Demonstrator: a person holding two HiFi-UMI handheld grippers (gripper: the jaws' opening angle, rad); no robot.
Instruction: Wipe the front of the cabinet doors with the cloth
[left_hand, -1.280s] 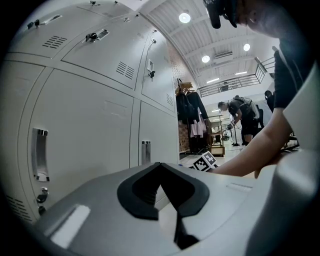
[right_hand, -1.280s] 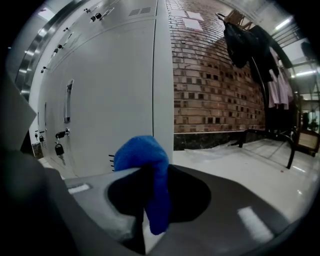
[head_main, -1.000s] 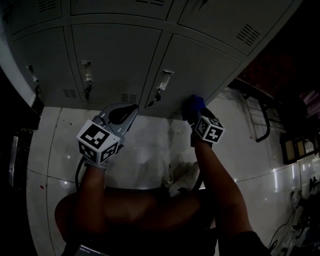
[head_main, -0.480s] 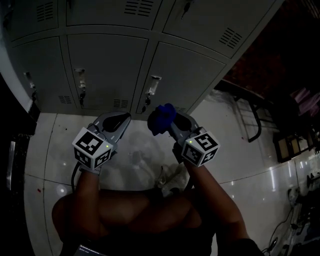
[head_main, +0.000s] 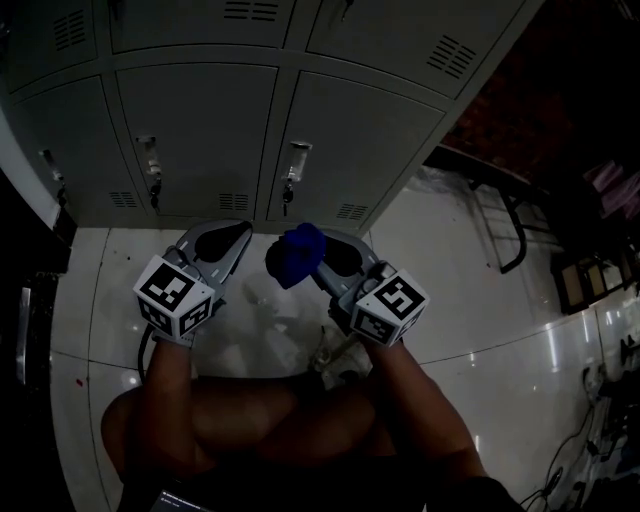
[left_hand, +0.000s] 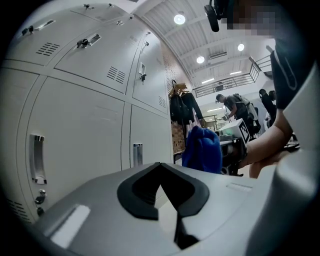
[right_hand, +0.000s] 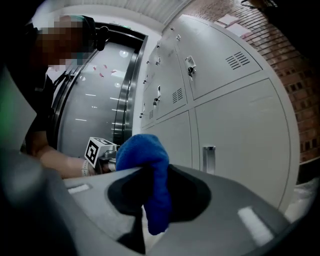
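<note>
Across the top of the head view, grey cabinet doors (head_main: 200, 130) are standing shut in rows, each showing a small latch (head_main: 297, 160) and a vent slot. Below them a glossy pale floor (head_main: 470, 270) is reflecting light. Both bare forearms of the person are reaching forward over it. Left gripper (head_main: 232, 232) is hovering low in front of the doors, fingers pressed together on nothing, clear in the left gripper view (left_hand: 160, 172). Right gripper (head_main: 318, 262) is hanging just beside it, angling toward it, fingers pinching the blue cloth (head_main: 295, 255). Cloth is bunching up above the fingers and drooping down between them in the right gripper view (right_hand: 145, 155). It is sitting off the doors, not touching them, between the two grippers' tips over the floor.
</note>
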